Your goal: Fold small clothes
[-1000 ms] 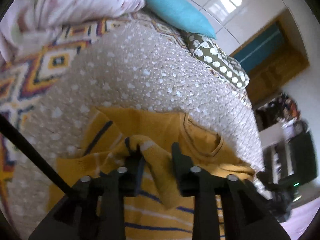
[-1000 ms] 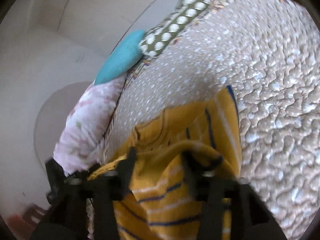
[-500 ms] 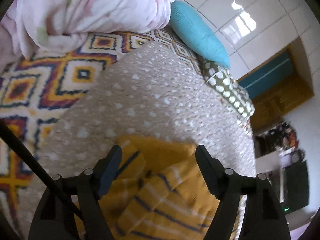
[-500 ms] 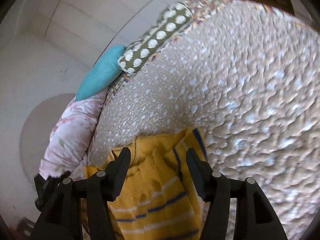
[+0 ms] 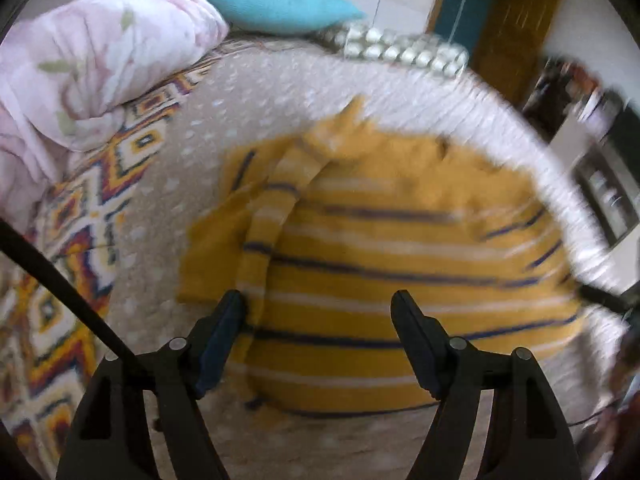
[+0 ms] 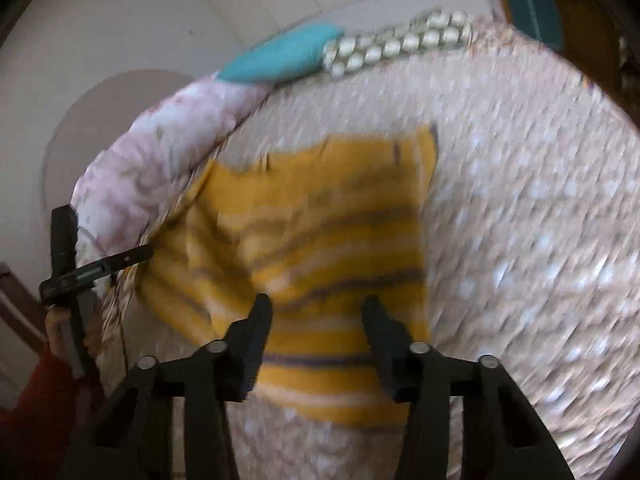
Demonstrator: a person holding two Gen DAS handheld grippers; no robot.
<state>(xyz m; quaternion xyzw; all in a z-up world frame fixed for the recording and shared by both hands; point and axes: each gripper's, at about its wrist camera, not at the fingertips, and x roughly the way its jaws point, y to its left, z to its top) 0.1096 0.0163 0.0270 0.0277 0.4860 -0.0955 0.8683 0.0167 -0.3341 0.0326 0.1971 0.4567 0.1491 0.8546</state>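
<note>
A: Left wrist view, item one?
B: Yellow striped sweater [image 5: 400,248], lying on the beige dotted bedspread [image 5: 256,92]. One sleeve [image 5: 272,216] is folded in over the body, running down its left side. Picture blurred.

A: Left gripper [image 5: 318,320]?
B: Jaws spread wide, nothing between them, held above the sweater's lower part.

A: Surroundings?
B: Pink floral quilt [image 5: 80,64] at upper left, teal pillow [image 5: 276,8] at the top, patterned blanket [image 5: 68,216] along the left, wooden door [image 5: 516,20] beyond the bed.

A: Right wrist view?
B: Same sweater [image 6: 316,240], on the bedspread [image 6: 520,220], its right edge folded straight. Heavy blur.

A: Right gripper [image 6: 318,316]?
B: Jaws spread, empty, over the sweater's near hem.

A: Other entries?
B: Teal pillow [image 6: 280,60] and quilt [image 6: 168,152] at the far edge; the other gripper's black frame [image 6: 76,264] at left, held by a hand in a red sleeve [image 6: 44,408].
</note>
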